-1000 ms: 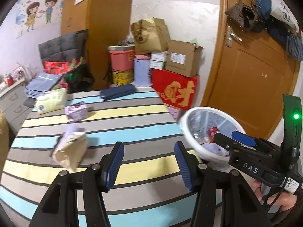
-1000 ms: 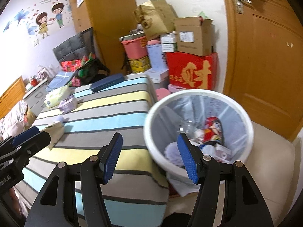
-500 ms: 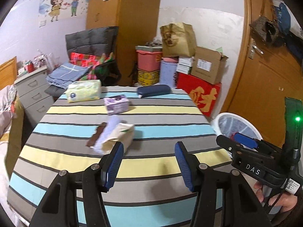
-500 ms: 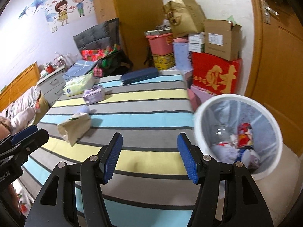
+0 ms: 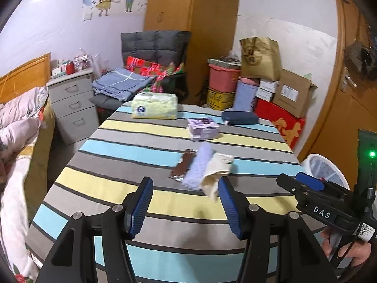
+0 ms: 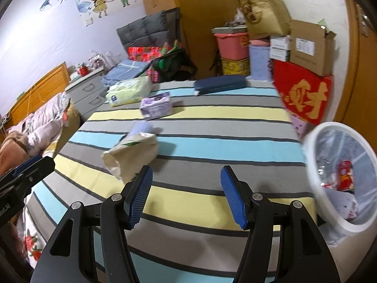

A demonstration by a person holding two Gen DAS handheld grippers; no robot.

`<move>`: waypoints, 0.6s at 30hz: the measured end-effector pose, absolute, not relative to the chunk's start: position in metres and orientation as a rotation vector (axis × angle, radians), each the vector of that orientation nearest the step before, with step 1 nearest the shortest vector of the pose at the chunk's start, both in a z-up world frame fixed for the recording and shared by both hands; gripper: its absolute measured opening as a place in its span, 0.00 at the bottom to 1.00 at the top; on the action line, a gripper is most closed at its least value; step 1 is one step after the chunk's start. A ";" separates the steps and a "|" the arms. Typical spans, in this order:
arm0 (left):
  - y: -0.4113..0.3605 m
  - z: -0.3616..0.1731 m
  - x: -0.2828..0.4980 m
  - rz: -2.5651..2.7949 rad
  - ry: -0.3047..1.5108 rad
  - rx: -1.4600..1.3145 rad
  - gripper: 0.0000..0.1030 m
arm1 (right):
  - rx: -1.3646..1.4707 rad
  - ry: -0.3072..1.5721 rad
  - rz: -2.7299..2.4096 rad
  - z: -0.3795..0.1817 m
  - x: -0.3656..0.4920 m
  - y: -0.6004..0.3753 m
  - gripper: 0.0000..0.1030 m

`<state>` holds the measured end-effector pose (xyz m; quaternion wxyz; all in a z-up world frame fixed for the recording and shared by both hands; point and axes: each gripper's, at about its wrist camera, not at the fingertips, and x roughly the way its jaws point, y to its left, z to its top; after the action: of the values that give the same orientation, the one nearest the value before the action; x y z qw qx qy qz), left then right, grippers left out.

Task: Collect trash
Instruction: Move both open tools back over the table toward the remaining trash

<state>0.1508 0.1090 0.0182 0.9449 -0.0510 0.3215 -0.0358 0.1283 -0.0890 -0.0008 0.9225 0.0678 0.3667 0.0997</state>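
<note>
Both views have swung away from the white bin toward the middle of the striped tabletop; the bin, which filled the right wrist view a second ago, now sits at that view's right edge, off the tabletop's right side. The left gripper and right gripper both stand released, with nothing between their blue pads.

What is left to collect lies in a small cluster near the tabletop's centre: a crumpled cream paper bag, a lilac wad touching it, and a dark brown wrapper just beside that. A purple tissue box, a yellow-green pack and a navy case lie toward the far edge and look like belongings rather than trash.

To do this step well, the left gripper, which sits nearer the cluster, should come in over one piece, probably the cream bag, with the pads straddling a raised fold rather than scraping the cloth. The bag is limp, so a deep bite will hold better.

Both grippers point forward and down at the tabletop, side by side, the right one visible at the left view's lower right with a hand on its handle.
</note>
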 end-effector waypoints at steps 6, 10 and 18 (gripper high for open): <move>0.130 0.010 0.158 -0.045 0.677 -0.118 0.56 | 0.180 0.770 0.263 -0.003 0.143 -0.064 0.60; 0.141 0.004 0.164 -0.036 0.686 -0.128 0.56 | 0.216 0.787 0.290 -0.004 0.154 -0.052 0.60; 0.156 -0.003 0.178 -0.036 0.707 -0.146 0.56 | 0.225 0.864 0.320 -0.012 0.176 -0.025 0.60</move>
<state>0.1777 0.1561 -0.0031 0.9354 -0.0715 0.3459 -0.0178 0.1761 -0.0253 -0.0122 0.8897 0.1082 0.4159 0.1541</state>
